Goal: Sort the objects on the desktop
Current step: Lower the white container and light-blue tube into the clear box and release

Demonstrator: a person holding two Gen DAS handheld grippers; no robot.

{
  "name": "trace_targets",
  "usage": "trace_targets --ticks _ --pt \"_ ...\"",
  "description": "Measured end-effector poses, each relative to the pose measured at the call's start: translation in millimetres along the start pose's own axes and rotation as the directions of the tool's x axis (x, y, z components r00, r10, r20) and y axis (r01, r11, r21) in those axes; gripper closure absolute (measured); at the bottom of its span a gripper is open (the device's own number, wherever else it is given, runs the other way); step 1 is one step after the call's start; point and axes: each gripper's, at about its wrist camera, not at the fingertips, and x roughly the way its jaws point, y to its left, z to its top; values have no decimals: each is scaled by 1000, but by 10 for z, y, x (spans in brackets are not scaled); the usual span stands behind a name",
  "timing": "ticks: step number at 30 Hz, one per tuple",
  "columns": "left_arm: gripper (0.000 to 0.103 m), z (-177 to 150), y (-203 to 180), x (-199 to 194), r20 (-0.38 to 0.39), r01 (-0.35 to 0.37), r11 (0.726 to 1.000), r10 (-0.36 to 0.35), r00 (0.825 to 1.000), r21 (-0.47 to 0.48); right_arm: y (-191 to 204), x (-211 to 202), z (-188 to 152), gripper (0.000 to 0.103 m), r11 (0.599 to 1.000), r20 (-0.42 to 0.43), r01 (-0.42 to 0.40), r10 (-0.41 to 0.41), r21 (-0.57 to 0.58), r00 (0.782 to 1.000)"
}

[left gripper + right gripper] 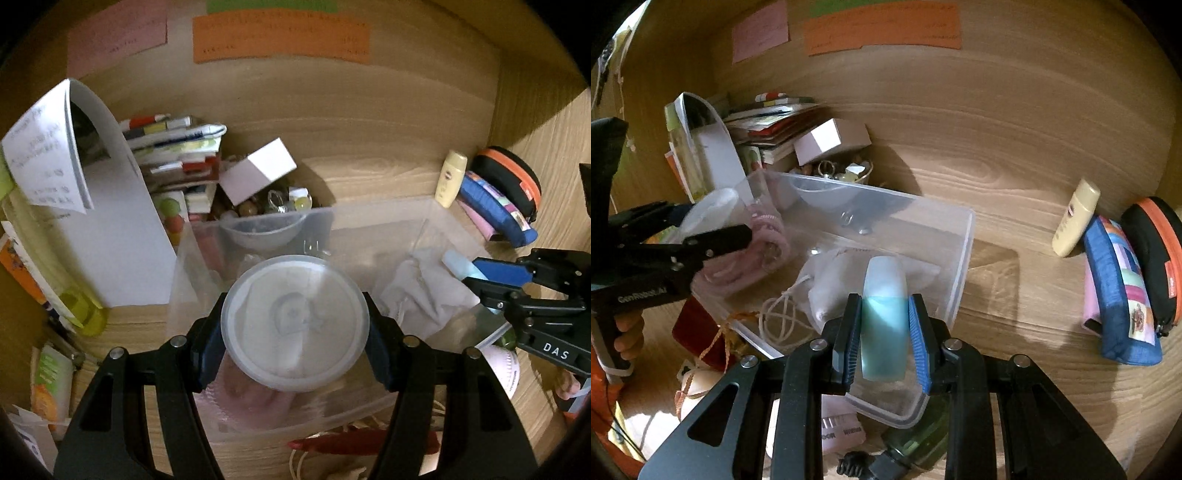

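Observation:
My left gripper is shut on a round translucent lidded jar and holds it over the left part of a clear plastic bin. My right gripper is shut on a small pale-blue translucent bottle and holds it over the near part of the same bin. Inside the bin lie a white drawstring pouch, a pink cloth and a clear bowl. The left gripper with its jar shows in the right wrist view. The right gripper shows in the left wrist view.
A stack of booklets, a white box and a dish of trinkets stand behind the bin. A cream tube, a blue pencil case and a black-orange pouch lie on the right. A red item lies in front.

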Motion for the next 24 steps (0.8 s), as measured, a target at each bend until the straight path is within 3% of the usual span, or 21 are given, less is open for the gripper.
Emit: trace_targets --ticks 7,16,22,24 --pt "38 -36 -33 22 -1 -3 1000 3 1000 27 67 25 -36 80 999 10 26 -25 -31 1000" --pt "38 -18 -42 57 -14 12 999 -12 1000 33 37 25 -7 75 1000 -3 -1 1 -17 1000" --pt "36 -9 -21 -18 1 8 1000 -8 1000 25 102 -37 -25 60 999 -4 7 -7 -43 1000" --pt "36 2 -9 -67 10 11 1000 -11 1000 18 111 -86 -32 47 999 10 15 -15 -47 1000"
